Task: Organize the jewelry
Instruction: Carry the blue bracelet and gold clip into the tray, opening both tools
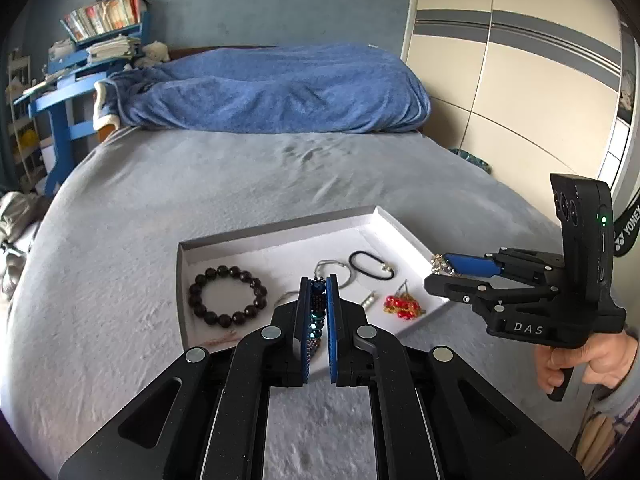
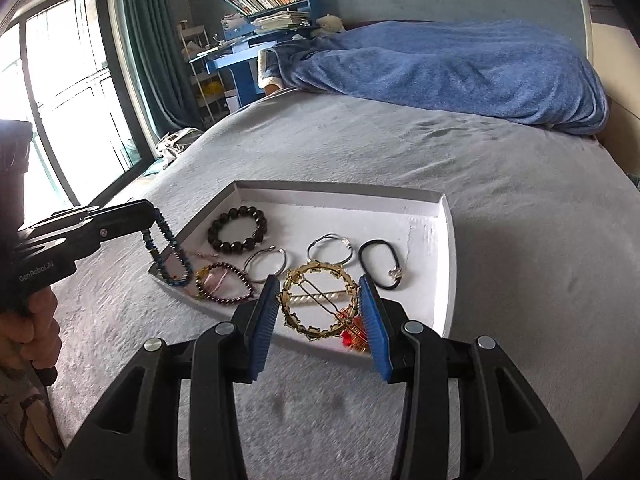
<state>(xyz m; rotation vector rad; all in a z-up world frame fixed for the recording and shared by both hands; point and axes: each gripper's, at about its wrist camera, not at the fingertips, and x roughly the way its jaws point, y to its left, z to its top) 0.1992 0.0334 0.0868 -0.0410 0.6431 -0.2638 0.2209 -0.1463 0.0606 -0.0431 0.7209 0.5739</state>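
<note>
Left gripper (image 1: 319, 280) is clamped tight on a blue beaded bracelet (image 2: 168, 248), fingers (image 1: 305, 320) nearly together, the loop dangling over the near left corner of the white tray (image 2: 448, 240) on the bed (image 2: 520, 220). Right gripper (image 2: 320, 284) has its fingers (image 2: 374, 320) spread wide, and a gold ring-shaped piece (image 2: 318, 304) hangs between them at the tray's near edge; from the left wrist view it sits right at the fingertips. Whether the fingers actually grip it, I can't tell. In the tray: a dark bead bracelet (image 1: 228, 295), a black hair tie (image 1: 371, 265), red beads (image 1: 402, 306).
</note>
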